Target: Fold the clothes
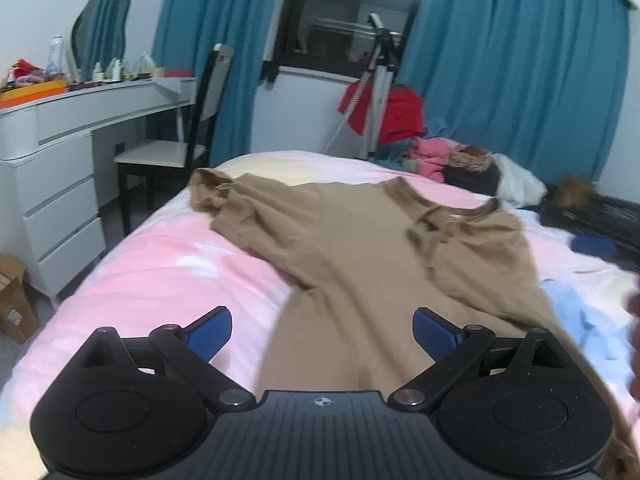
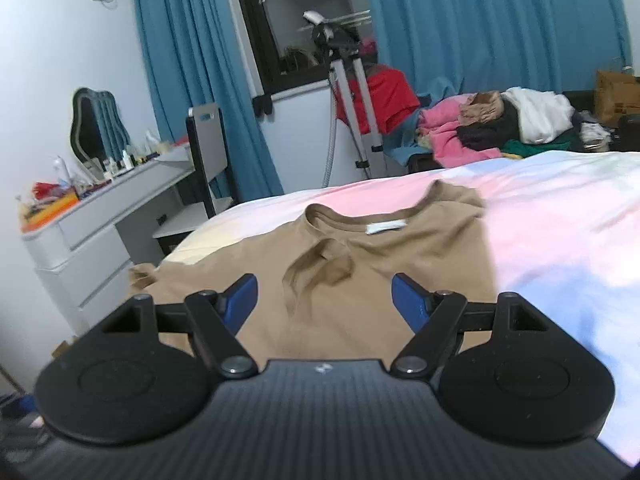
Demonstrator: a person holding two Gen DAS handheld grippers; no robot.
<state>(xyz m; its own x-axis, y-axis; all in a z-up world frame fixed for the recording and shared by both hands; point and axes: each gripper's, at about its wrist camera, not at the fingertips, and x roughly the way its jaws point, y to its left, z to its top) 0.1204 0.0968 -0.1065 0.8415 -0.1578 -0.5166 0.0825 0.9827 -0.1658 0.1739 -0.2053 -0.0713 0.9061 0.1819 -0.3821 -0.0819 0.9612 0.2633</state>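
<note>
Ahead of both tools lies the tan T-shirt [image 1: 360, 248], spread on the pink-and-blue bed [image 1: 152, 272], and neither tool has hold of it. Left tool [image 1: 322, 332] stands spread wide, blue pads apart, nothing between them but cloth lying flat below. Right tool [image 2: 324, 300] is spread too, empty, with the neckline [image 2: 352, 220] and its white label [image 2: 386, 226] straight out in front. Off the left tool's far left side, one sleeve [image 1: 216, 192] sits bunched and crumpled; on its right, the shirt's edge looks already turned in over the body, with a rumpled ridge below the collar. My read: this is between grips, one side fold laid, the other side waiting. Next move likely calls for the left tool to reach out to that crumpled sleeve, pinch the cloth cleanly in one layer, and carry it across the body. Beyond the shirt, a pile of clothes [image 2: 500, 128] waits at the bed's far end.
</note>
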